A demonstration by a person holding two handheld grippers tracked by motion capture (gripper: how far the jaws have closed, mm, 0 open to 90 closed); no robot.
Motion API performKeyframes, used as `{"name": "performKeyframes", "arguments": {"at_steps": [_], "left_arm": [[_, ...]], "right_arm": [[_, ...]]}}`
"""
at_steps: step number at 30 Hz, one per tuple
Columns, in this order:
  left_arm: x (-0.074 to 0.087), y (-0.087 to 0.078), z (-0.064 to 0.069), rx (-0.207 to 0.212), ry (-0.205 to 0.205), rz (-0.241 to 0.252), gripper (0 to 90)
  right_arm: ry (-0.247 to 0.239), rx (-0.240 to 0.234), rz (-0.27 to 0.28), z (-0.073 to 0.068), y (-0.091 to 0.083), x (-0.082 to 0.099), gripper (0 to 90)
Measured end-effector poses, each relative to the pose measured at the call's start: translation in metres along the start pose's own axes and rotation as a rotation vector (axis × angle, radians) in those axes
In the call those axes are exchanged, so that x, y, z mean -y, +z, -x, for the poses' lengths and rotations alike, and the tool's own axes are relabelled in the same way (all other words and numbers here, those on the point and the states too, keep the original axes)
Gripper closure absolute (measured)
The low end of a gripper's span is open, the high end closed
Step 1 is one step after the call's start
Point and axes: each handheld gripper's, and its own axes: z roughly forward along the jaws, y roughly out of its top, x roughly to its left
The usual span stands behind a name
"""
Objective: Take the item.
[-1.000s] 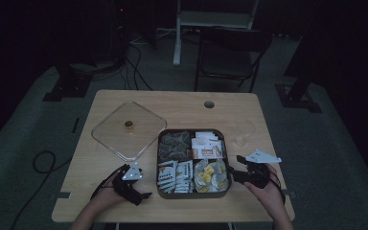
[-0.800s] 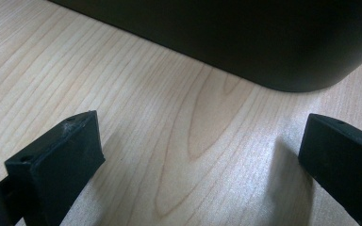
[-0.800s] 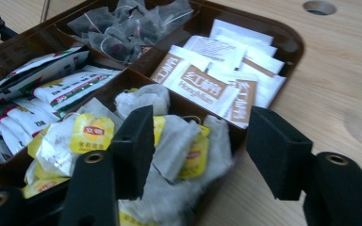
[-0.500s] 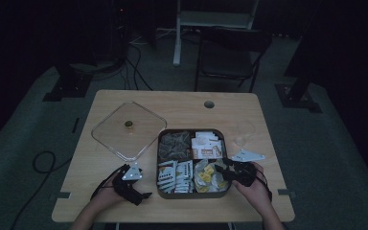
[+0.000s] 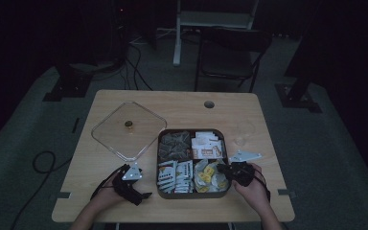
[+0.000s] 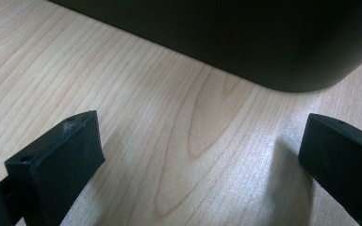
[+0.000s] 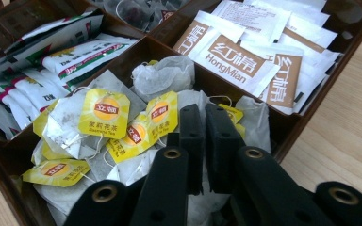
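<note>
Since a second ago, the right hand-held gripper [image 5: 226, 168] has come in from the counter right of the tray [image 5: 224, 146] to the tray's near right compartment, and its jaws have just been closing. In the right gripper view the right hand-held gripper [image 7: 204, 123] now has its two black jaws drawn almost together, only a thin slit between them, their tips down among the yellow-tagged tea bags [image 7: 104, 114]. Whether a bag or its paper is pinched in that slit cannot be told; white bag paper lies right around the tips.

The tea bags [image 5: 210, 175] fill the near right compartment of the dark brown, four-part tray, which sits near the middle of the counter [image 5: 182, 103], close to its near edge. Far right in the tray lie white and brown sachets [image 7: 245, 63]; near left lie white sachets with green print [image 7: 63, 47]; far left holds dark mesh bags [image 5: 175, 143].

The left hand-held gripper [image 5: 141, 194] rests on the counter just left of the tray, near its near left corner, where it was in the earlier frames. In the left gripper view the left hand-held gripper [image 6: 200, 150] has its jaws spread wide with bare wood between them and nothing held, and the tray's dark wall [image 6: 245, 42] stands just beyond them.

A clear square lid [image 5: 129, 129] with a small knob lies flat on the counter to the far left of the tray, its near right edge close to the tray's far left corner.
</note>
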Motion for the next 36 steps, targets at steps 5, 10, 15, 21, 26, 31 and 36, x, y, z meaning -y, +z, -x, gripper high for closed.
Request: {"name": "performKeyframes", "arguments": {"at_steps": [5,10,15,21,26,31,36], "left_arm": [[0.0,0.0,0.0,0.0,0.0,0.0,0.7],[0.0,0.0,0.0,0.0,0.0,0.0,0.7],[0.0,0.0,0.0,0.0,0.0,0.0,0.7],[0.0,0.0,0.0,0.0,-0.001,0.001,0.7],[0.0,0.0,0.0,0.0,-0.001,0.001,0.7],[0.0,0.0,0.0,-0.001,0.0,0.001,0.8],[0.0,0.0,0.0,-0.001,0.0,0.001,0.7]], "right_arm": [[0.006,-0.005,0.028,0.0,-0.006,-0.004,87.7],[0.013,-0.005,0.061,0.0,-0.016,-0.011,87.7],[0.013,-0.011,0.082,-0.001,-0.022,-0.016,87.7],[0.016,-0.009,0.109,0.0,-0.031,-0.023,88.0],[0.028,-0.006,0.133,0.004,-0.036,-0.029,88.2],[0.033,-0.002,0.152,0.008,-0.041,-0.035,88.3],[0.037,0.022,0.182,0.015,-0.046,-0.042,88.3]]}}
